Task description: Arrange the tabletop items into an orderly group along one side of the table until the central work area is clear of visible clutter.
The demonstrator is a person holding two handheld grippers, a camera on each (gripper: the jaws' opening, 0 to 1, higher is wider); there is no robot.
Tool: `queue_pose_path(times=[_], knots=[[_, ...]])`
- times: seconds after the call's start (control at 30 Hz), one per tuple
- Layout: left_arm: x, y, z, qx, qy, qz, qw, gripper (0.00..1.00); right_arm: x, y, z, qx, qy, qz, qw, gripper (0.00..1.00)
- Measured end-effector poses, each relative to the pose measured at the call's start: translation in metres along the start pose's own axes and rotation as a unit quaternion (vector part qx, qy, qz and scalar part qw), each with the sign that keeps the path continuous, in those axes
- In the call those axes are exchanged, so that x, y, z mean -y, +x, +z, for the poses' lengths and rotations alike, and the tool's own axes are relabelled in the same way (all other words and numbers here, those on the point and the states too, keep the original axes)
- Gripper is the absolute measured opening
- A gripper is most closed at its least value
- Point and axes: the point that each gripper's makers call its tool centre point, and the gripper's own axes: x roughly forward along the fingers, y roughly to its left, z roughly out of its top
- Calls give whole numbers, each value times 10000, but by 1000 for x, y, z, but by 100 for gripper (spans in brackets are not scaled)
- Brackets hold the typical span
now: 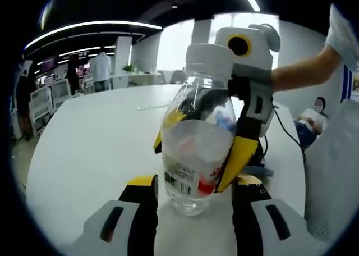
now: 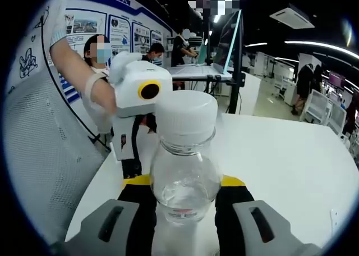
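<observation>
While upright, clear bottle [image 1: 195, 155] wears white cap [image 1: 208, 58].

A bottle [image 1: 196, 155] stands upright on the table [image 1: 95, 149], between the left gripper's [image 1: 193, 197] jaws at six o'clock. The right gripper [image 1: 247, 149] reaches it from two o'clock. A monitor [image 2: 230, 40] stands behind at twelve.

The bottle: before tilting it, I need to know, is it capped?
Capped: a white cap sits on the neck of the clear bottle.
</observation>
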Motion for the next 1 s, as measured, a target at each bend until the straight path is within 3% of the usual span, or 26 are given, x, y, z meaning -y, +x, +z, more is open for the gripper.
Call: queue_pose_path(times=[0.13, 0.57, 1.0], knots=[[0, 1, 0, -11, 90, -23, 10000, 41, 5, -3, -1, 50, 133, -52, 9999, 36], [-6, 0, 6, 58, 166, 130, 9998, 36, 15, -5, 1, 181, 241, -257, 9992, 36], [-25, 9, 21, 193, 220, 304, 9991, 35, 40, -10, 7, 289, 343, -997, 9940, 36]])
